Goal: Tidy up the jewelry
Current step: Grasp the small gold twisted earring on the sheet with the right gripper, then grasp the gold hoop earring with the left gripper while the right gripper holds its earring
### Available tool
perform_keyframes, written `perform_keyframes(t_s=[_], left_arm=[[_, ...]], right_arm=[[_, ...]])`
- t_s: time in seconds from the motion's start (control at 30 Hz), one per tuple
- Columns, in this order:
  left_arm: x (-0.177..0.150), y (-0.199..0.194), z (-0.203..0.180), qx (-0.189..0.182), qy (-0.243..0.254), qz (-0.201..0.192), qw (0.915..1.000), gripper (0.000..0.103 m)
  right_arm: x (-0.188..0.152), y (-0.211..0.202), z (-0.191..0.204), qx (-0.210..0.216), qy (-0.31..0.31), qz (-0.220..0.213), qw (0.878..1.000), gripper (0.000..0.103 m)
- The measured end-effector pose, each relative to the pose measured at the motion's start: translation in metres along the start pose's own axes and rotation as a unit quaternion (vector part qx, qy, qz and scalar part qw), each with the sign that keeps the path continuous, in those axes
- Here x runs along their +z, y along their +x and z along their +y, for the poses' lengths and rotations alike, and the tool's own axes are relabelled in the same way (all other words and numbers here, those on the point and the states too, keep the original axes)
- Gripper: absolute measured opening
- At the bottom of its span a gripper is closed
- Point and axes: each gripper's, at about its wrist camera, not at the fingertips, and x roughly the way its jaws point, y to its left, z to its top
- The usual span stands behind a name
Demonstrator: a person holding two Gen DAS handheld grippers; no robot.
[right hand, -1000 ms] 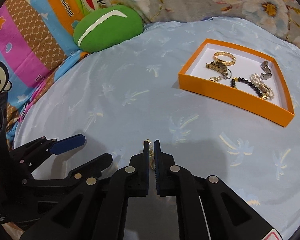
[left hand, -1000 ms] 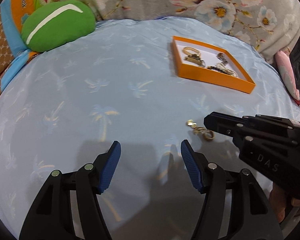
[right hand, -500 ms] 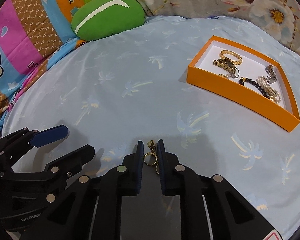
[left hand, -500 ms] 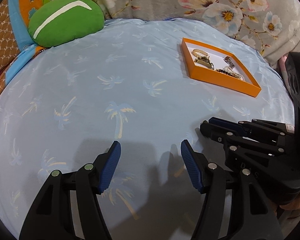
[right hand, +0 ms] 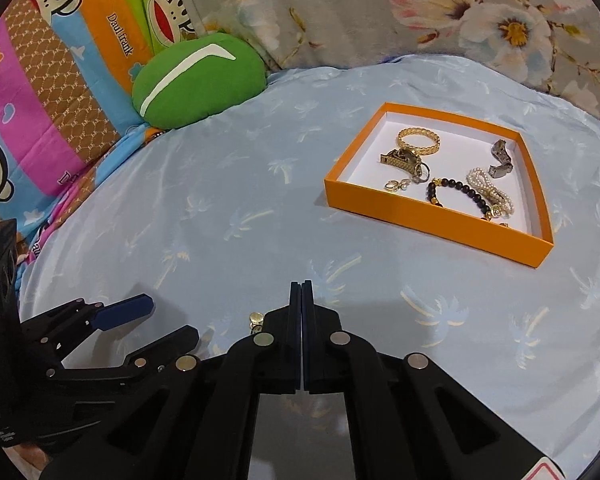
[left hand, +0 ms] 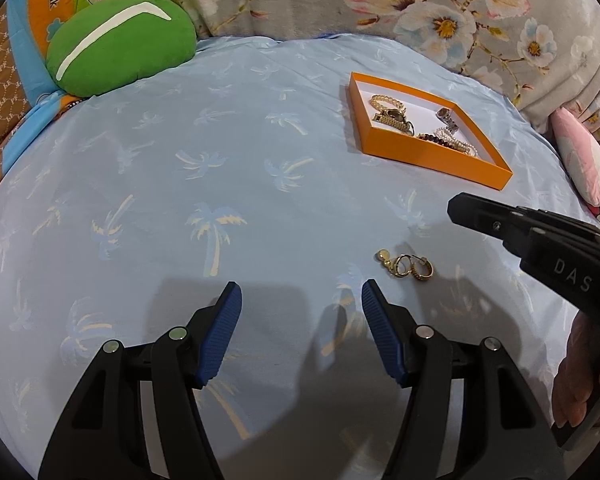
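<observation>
Across a pale blue bedsheet (left hand: 220, 152) printed with palm trees: green cushion (left hand: 120, 44) at the far left edge, orange tray (right hand: 440, 216) far right, holding bracelets and a watch. Nearer, left gripper (left hand: 302, 332) hovering with jaws apart, nothing between. Right gripper (right hand: 301, 296) raised off the sheet, jaws just snapped fully together on nothing. Gold earrings (left hand: 408, 266) lying loose on the sheet, between both grippers, untouched.

Black tongs (left hand: 301, 330), blue ribbed pads (left hand: 222, 334) (silver screws).
</observation>
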Motion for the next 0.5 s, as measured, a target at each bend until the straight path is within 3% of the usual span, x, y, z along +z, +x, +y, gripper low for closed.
perform_keyframes(t_s=[0.2,0.5], left_arm=[[-0.001,-0.002,0.001,0.004,0.001,0.0,1.0,0.06],[-0.003,-0.004,0.014,0.011,-0.011,0.0,0.9999,0.06]], right_arm=[[-0.011,0.014,0.02,0.011,-0.031,0.022,0.999,0.017],[-0.017,0.03,0.034,-0.004,-0.06,0.039,0.997,0.017]])
